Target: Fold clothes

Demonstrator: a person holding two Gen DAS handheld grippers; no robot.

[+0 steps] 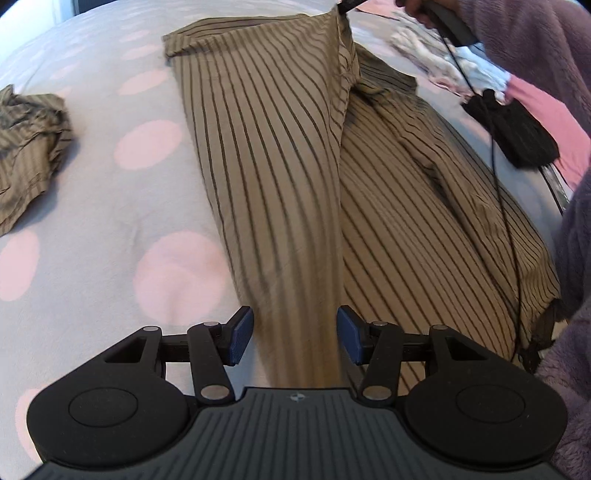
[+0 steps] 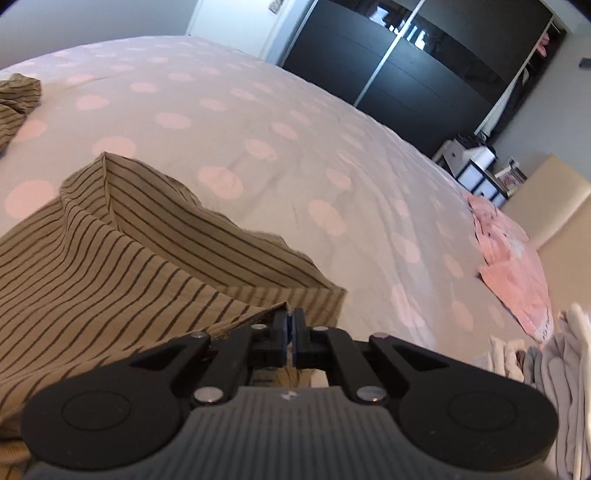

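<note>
A tan garment with dark stripes (image 1: 280, 177) lies lengthwise on the bed, one half folded over the other. My left gripper (image 1: 295, 334) is open, its blue pads on either side of the garment's near end, just above it. My right gripper (image 2: 290, 325) is shut on the striped garment's (image 2: 110, 266) far edge and lifts it off the bed; in the left wrist view its tip (image 1: 347, 4) shows at the top, pinching that raised edge.
The bed cover (image 1: 110, 206) is grey with pink dots. A second crumpled striped piece (image 1: 29, 147) lies at the left. A black pouch on a cord (image 1: 517, 129) hangs at the right. Pink clothing (image 2: 513, 258) and pale clothes (image 2: 554, 362) lie at the bed's right edge. A dark wardrobe (image 2: 406, 74) stands beyond.
</note>
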